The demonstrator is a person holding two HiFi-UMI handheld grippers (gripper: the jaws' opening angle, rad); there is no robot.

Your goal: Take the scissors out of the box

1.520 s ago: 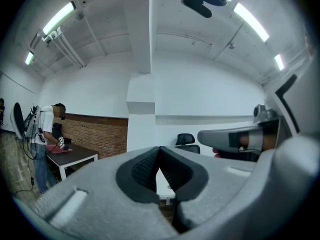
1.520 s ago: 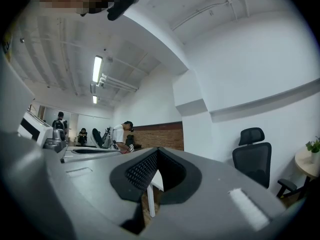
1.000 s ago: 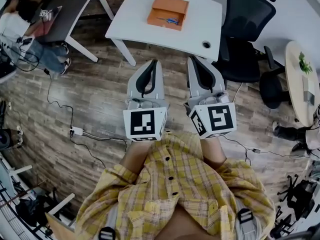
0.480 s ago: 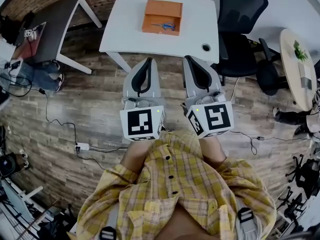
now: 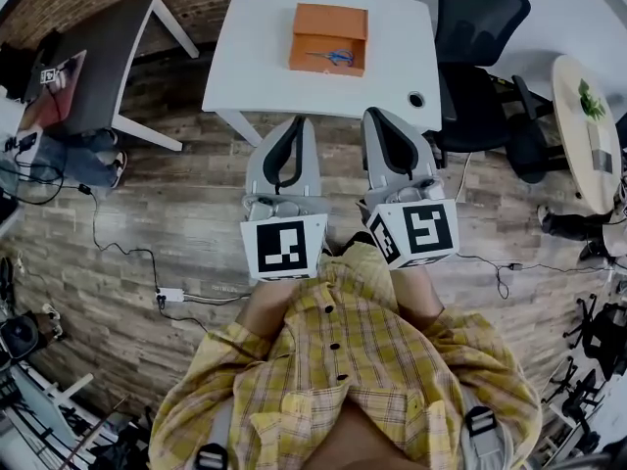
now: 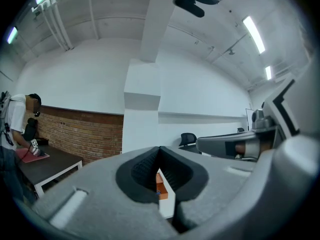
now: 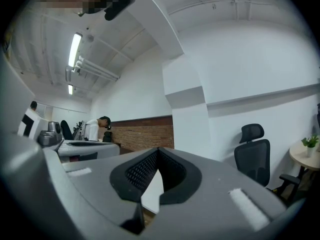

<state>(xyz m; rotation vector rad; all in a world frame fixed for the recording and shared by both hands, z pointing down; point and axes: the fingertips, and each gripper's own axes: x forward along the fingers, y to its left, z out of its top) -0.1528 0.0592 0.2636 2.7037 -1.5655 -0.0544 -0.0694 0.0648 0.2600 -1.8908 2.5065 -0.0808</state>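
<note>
The scissors (image 5: 336,57) lie inside the open orange box (image 5: 328,20), upper centre of the head view, on a white table (image 5: 257,57). Below the table's near edge, mid-frame, the 2 grippers sit side by side over the wood floor (image 5: 176,213). The left gripper (image 5: 297,123) and right gripper (image 5: 376,116) are both clenched tip to tip on nothing, well apart from the box. A black office chair (image 5: 480,27) stands at the table's right.
</note>
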